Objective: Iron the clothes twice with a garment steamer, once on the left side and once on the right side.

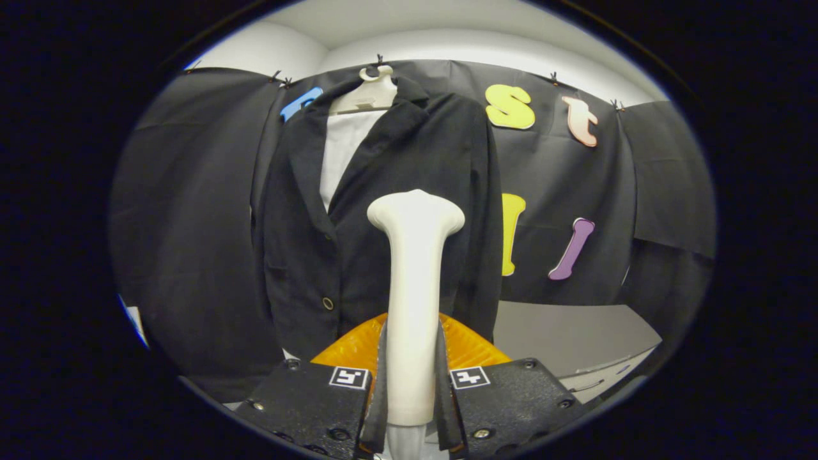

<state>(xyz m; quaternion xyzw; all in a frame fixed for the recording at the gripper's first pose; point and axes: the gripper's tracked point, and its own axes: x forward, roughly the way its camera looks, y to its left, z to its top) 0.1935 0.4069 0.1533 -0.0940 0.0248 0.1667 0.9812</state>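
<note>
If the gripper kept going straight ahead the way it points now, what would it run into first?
Probably the black jacket hanging on the white hanger. The gripper is shut on the white steamer, whose head points at the jacket's front, so that head would likely touch the fabric first. How far off it is, the picture does not settle.

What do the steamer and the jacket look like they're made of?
Garment steamer, gripped between both fingers: probably hard plastic, cream, smooth with a soft sheen. Jacket on the hanger: matte black woven cloth, seemingly suit fabric; it drapes and creases, and has a shiny, possibly metal, button.
</note>
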